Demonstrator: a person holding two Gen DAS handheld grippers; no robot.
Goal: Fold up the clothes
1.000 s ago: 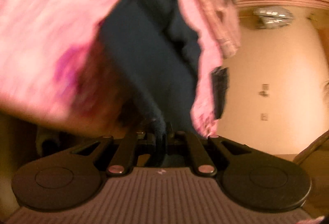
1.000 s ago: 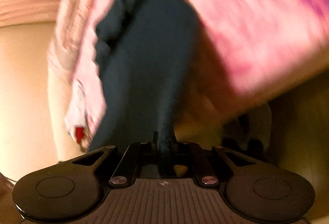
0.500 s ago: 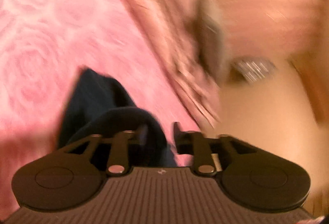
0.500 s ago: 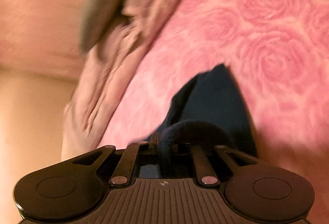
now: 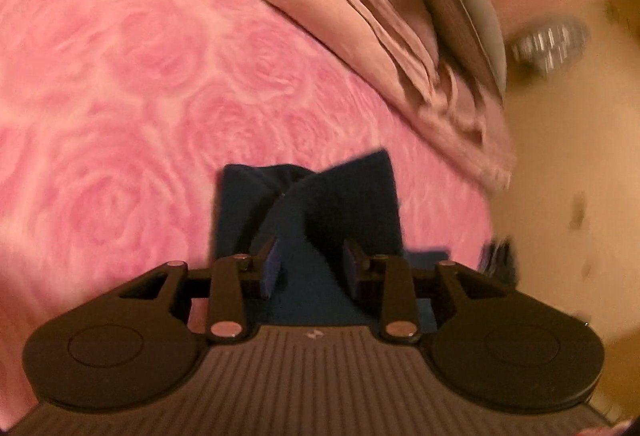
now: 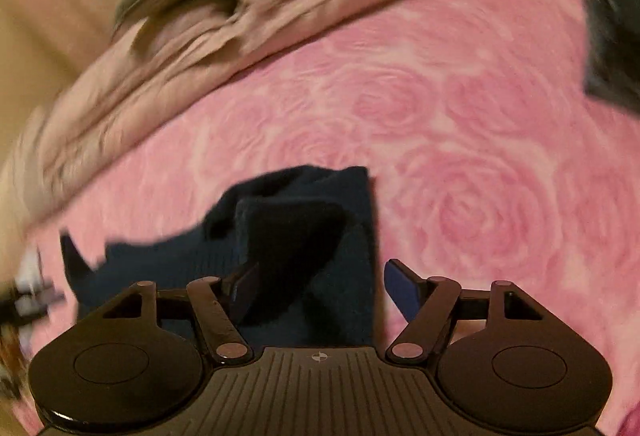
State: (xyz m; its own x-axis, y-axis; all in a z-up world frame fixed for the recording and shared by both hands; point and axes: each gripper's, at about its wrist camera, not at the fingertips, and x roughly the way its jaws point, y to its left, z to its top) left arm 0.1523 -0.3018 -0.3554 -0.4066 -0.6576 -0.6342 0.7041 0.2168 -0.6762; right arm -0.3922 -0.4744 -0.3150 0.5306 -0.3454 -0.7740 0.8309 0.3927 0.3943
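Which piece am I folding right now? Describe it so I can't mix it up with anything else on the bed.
Start from the pink rose-patterned blanket that fills both wrist views. The navy garment lies folded on it, right in front of the open left gripper and right gripper. Its dark navy colour separates it from the crumpled dusty-pink cloth bunched further back.

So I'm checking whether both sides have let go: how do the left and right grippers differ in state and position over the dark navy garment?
The right gripper gapes wider than the left gripper. The left gripper's two fingers both sit over the dark navy garment, whereas one finger of the right gripper hangs past the cloth's edge over the pink rose-patterned blanket. Shared: both are open, and neither grips the garment.
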